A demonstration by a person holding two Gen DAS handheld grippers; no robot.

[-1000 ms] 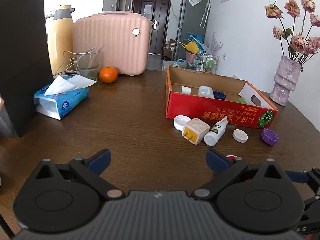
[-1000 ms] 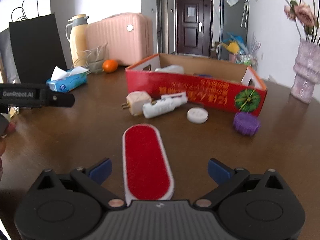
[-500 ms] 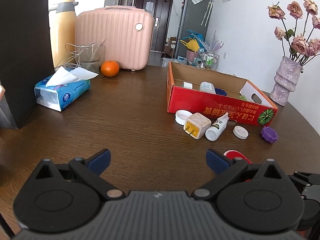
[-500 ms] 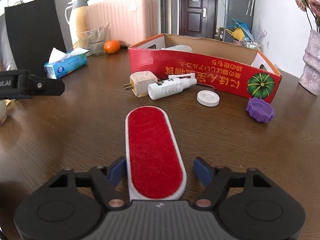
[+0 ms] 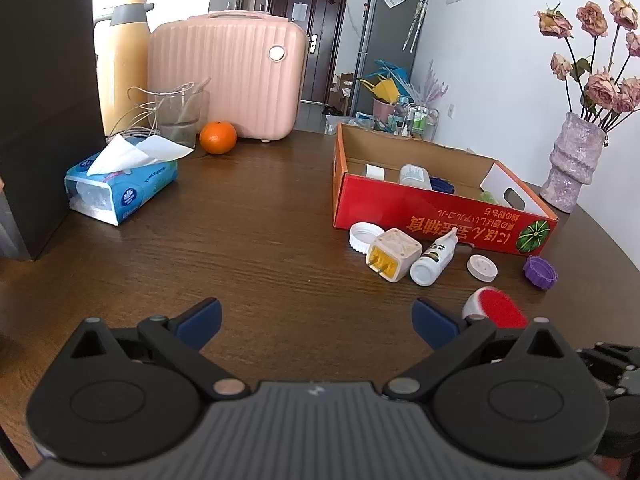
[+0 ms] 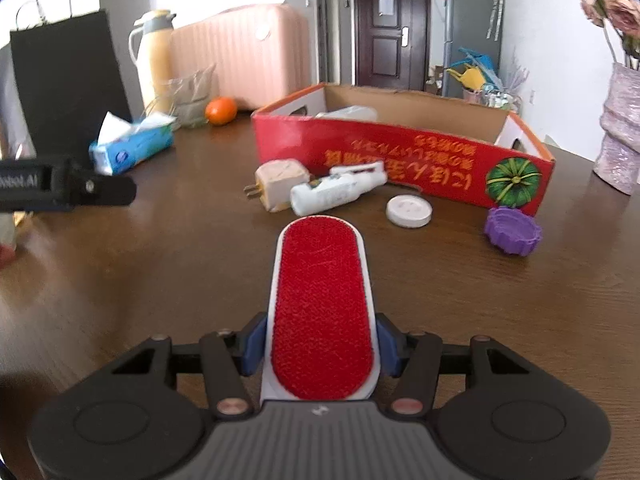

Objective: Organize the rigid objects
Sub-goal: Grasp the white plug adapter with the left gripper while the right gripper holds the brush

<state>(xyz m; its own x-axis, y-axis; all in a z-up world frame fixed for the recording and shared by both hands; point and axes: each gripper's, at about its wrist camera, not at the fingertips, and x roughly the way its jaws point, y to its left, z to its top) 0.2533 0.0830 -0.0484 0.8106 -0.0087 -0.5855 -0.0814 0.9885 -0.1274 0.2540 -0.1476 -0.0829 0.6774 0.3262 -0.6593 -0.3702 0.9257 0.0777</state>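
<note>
My right gripper (image 6: 320, 344) is shut on a white lint brush with a red pad (image 6: 322, 304), which points toward the red cardboard box (image 6: 404, 156). The brush tip also shows in the left wrist view (image 5: 494, 310). My left gripper (image 5: 316, 320) is open and empty over the bare wooden table. In front of the box lie a beige plug adapter (image 5: 394, 254), a small white bottle (image 5: 434, 258), a ridged white cap (image 5: 365, 237), a flat white lid (image 5: 482, 267) and a purple cap (image 5: 541, 273). Several small items lie inside the box (image 5: 416, 176).
A blue tissue pack (image 5: 120, 188), an orange (image 5: 218, 137), a glass jug (image 5: 178, 114), a yellow thermos (image 5: 122, 60), a pink case (image 5: 228, 80) and a black bag (image 5: 44, 112) stand at the left and back. A vase of dried roses (image 5: 574, 168) stands at the far right.
My right gripper has closed its fingers on the lint brush and lifted it slightly. My left gripper has stayed open and drawn back a little.
</note>
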